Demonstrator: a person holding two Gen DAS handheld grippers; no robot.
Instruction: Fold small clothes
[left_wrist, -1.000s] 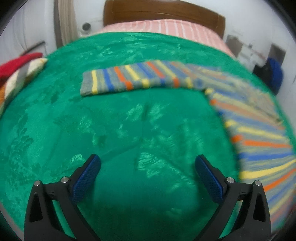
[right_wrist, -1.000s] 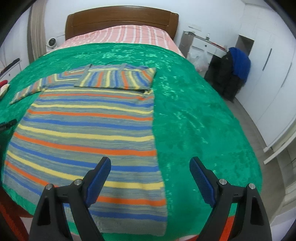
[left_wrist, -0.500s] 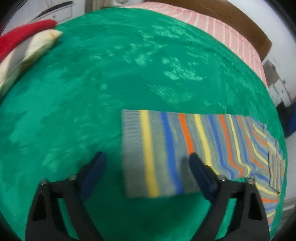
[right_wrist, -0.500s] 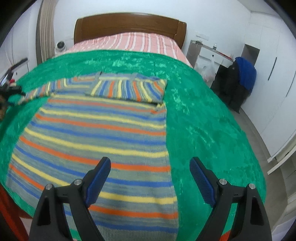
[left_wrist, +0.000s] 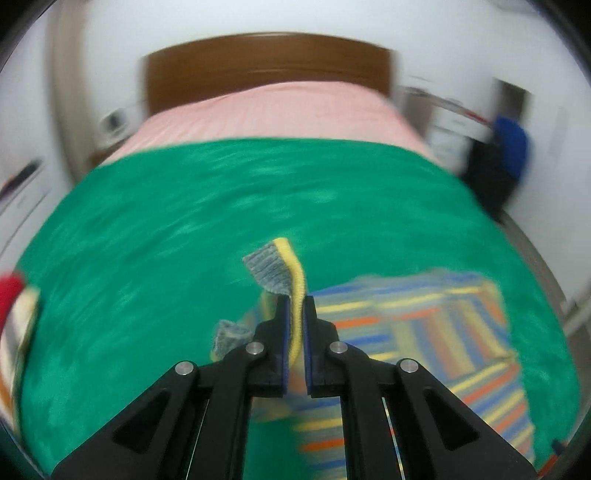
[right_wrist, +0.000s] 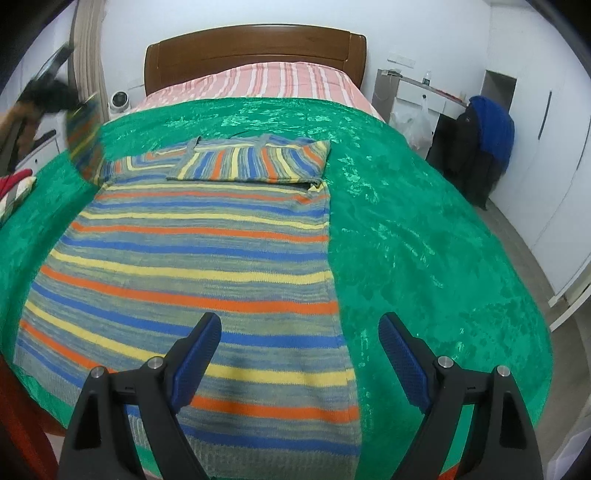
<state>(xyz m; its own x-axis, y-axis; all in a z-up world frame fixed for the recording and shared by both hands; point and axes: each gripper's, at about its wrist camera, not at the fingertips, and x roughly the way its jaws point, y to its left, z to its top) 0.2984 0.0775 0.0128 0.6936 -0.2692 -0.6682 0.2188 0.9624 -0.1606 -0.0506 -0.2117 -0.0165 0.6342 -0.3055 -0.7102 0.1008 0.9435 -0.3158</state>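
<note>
The left tongs (left_wrist: 294, 317) are clamped on a sleeve cuff (left_wrist: 284, 273), lifted above the green blanket (left_wrist: 147, 258); the right tongs (right_wrist: 299, 347) stand wide apart, holding nothing, over the striped sweater (right_wrist: 192, 258) lying flat on the bed; beyond it, the wooden headboard (right_wrist: 255, 48).

No text, label, brand, number or sign can be read in either view.

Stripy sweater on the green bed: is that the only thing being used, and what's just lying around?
Being used:
stripy sweater
its sleeve cuff, pinched in the left gripper
right gripper, jaws open

Just lying around:
red and cream cloth
blue jacket
plastic bag
</note>
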